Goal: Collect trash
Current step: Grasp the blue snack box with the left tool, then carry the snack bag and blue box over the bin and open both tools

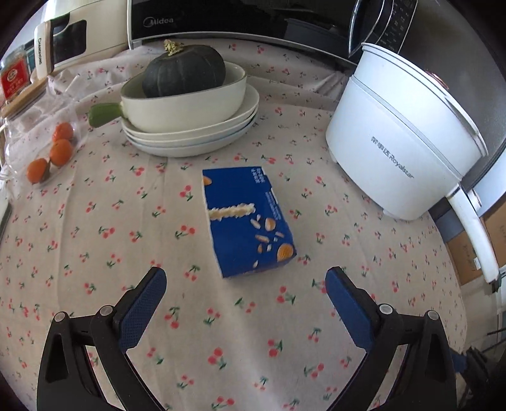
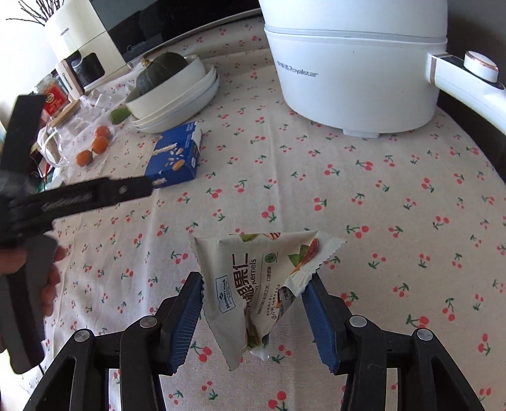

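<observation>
1. The right hand-held gripper (image 2: 253, 284) is clenched on a crumpled nut-kernel snack wrapper (image 2: 253, 284); both blue pads press its sides, and it hangs between them above the cherry-print cloth of the tabletop (image 2: 395, 196), apparently clear of it.
2. The left hand-held gripper (image 1: 246, 278) is released, its jaws wide and empty, pointing down at a blue snack box (image 1: 246, 221) that lies flat near the middle of the tabletop, just beyond the fingertips.
3. Step in hand, as I judge it: one piece of trash is picked up and the second is being approached.
4. The next move calls for lowering the left jaws astride the box's narrow sides before closing, and for carrying the wrapper to a bin; no bin is in view.
5. Toward the far edge stand stacked white plates (image 1: 189, 139) bearing a bowl with a dark green squash (image 1: 183, 71), and a white Royalstar electric pot (image 1: 404, 139) at the right.
6. Behind them is a Midea microwave (image 1: 221, 19); small oranges (image 1: 60, 151) lie near the left edge.
</observation>
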`<state>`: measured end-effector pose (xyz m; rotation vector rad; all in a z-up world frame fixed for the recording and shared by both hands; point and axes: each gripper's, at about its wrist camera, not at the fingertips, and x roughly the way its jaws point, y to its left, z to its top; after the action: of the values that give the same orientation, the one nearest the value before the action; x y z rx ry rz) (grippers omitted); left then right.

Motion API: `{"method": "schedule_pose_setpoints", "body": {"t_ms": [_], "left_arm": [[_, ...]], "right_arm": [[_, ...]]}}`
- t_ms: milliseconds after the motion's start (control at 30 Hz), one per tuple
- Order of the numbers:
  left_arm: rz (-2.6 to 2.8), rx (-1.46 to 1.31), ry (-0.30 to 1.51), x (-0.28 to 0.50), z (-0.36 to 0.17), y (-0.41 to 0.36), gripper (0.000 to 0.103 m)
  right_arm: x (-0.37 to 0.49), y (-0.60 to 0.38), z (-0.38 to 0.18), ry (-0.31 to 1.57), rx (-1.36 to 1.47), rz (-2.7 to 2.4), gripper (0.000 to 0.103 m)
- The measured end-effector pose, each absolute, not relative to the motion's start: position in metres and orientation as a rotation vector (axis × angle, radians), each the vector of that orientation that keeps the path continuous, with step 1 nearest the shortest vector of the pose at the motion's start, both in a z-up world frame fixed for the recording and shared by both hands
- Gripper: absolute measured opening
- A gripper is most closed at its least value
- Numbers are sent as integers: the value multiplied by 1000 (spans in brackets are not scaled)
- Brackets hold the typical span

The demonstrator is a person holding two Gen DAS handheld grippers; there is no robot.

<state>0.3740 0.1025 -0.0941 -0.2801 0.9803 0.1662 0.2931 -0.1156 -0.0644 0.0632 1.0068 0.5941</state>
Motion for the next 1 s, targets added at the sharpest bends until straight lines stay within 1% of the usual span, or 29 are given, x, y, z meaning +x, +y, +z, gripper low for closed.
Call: {"method": "schedule_pose_setpoints", "body": {"t_ms": [67,167,200,233,467,667,833,1000], "left_arm": [[185,-259,977,387,-102,97,99],[204,-216,1001,400,-114,93,85],[191,-220,1008,401,-116,93,70],[183,-228,1015,400,-118,95,64],[125,-264,996,350,-103,106,63],[67,-274,1003,283,-83,110,63],[27,-322,995,224,-69,117,62],[-4,-308,987,172,-58,114,62]], "right_arm": [[294,-119,-65,1004,61,596,56],[295,-127,-67,1002,69,590,56],[296,-129,-69,1005,74,586,56],[297,-131,-70,1009,78,582,56],[287,-142,-72,1056,128,557,56],[261,-147,-50,1083,186,529,56],[226,-152,-25,1072,192,486,56],[188,-161,-3,1055,199,441,56]]}}
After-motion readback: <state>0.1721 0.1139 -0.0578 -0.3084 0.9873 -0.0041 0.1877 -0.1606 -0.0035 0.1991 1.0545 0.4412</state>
